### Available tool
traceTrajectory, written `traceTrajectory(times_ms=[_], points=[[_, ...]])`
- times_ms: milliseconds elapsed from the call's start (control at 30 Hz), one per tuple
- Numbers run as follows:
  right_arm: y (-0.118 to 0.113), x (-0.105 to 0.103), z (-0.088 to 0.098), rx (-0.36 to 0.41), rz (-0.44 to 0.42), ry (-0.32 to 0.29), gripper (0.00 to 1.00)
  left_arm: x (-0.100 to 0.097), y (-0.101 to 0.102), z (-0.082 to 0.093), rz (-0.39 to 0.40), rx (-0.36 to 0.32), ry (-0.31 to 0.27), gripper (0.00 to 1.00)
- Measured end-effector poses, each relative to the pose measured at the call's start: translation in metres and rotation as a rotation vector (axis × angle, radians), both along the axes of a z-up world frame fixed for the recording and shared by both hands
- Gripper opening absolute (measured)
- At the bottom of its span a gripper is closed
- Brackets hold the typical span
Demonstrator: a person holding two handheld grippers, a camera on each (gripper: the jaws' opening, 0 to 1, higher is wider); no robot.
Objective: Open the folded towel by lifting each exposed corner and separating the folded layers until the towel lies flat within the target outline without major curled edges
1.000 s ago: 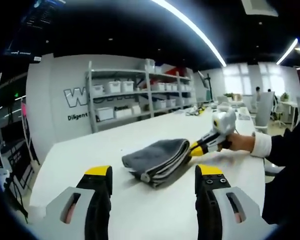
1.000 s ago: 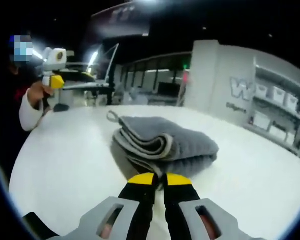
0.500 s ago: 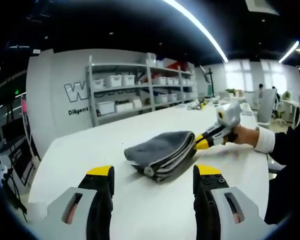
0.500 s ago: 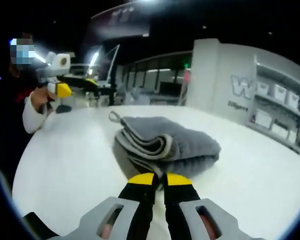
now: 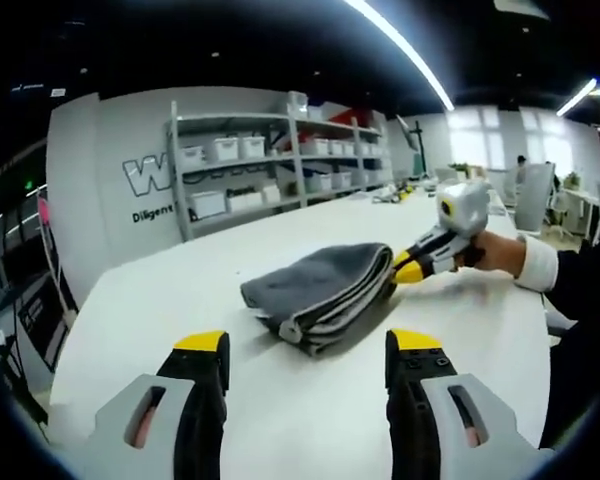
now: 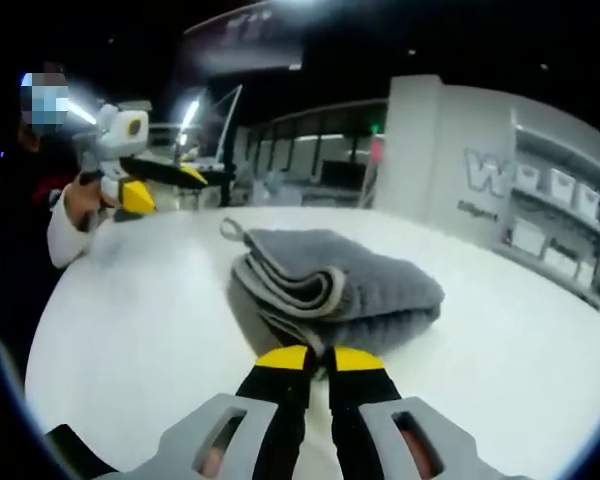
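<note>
On the white table (image 5: 160, 300), left gripper view: folded towel (image 5: 315, 292) ahead, left gripper (image 5: 305, 345) jaws spread, off the cloth. Right gripper view: right gripper (image 6: 320, 357) pressed together at towel's near edge, probably pinching several layers, so lifting may drag the whole stack.

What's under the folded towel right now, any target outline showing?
The grey towel lies folded in several layers on the white table. Beneath it, bare tabletop and the towel's shadow show around its edges. No outline is visible; whatever lies directly under is covered.
</note>
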State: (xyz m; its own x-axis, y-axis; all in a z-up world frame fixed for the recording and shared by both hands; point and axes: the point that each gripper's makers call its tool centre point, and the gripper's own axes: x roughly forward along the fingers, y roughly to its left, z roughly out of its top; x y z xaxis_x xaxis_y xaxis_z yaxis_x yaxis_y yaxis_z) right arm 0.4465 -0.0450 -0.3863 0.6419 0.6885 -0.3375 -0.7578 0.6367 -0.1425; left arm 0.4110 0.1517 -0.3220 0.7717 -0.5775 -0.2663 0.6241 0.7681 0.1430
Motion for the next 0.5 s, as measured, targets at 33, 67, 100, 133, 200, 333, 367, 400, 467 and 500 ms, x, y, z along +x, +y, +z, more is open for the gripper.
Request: traceTrajectory(times_ms=[33, 67, 100, 133, 200, 333, 367, 400, 467, 500], points=[[0.000, 0.000, 0.000, -0.002, 0.000, 0.001, 0.01, 0.002, 0.000, -0.002, 0.010, 0.022, -0.007, 0.62], [0.000, 0.000, -0.001, -0.003, 0.000, 0.002, 0.01, 0.002, -0.001, -0.003, 0.013, 0.025, -0.009, 0.62], [0.000, 0.000, -0.001, -0.004, 0.000, 0.003, 0.01, 0.003, -0.002, -0.003, 0.013, 0.027, -0.011, 0.61], [0.000, -0.001, -0.001, -0.003, 0.000, 0.003, 0.01, 0.003, -0.003, -0.004, 0.011, 0.030, -0.011, 0.61], [0.000, -0.001, -0.001, -0.003, 0.000, 0.005, 0.01, 0.003, -0.005, -0.006, 0.004, 0.027, -0.006, 0.61], [-0.001, -0.001, -0.001, -0.006, 0.001, 0.005, 0.01, 0.004, -0.008, -0.008, 0.003, 0.034, -0.009, 0.60], [-0.001, -0.001, -0.001, -0.006, 0.001, 0.006, 0.01, 0.005, -0.009, -0.008, 0.004, 0.032, -0.017, 0.59], [-0.001, -0.001, -0.002, -0.007, 0.002, 0.008, 0.01, 0.007, -0.010, -0.007, 0.004, 0.027, -0.026, 0.58], [-0.001, -0.002, -0.003, -0.010, 0.004, 0.010, 0.01, 0.008, -0.012, -0.008, -0.002, 0.021, -0.023, 0.58], [-0.001, -0.002, -0.003, -0.011, 0.004, 0.010, 0.01, 0.008, -0.013, -0.010, -0.005, 0.019, -0.016, 0.58]])
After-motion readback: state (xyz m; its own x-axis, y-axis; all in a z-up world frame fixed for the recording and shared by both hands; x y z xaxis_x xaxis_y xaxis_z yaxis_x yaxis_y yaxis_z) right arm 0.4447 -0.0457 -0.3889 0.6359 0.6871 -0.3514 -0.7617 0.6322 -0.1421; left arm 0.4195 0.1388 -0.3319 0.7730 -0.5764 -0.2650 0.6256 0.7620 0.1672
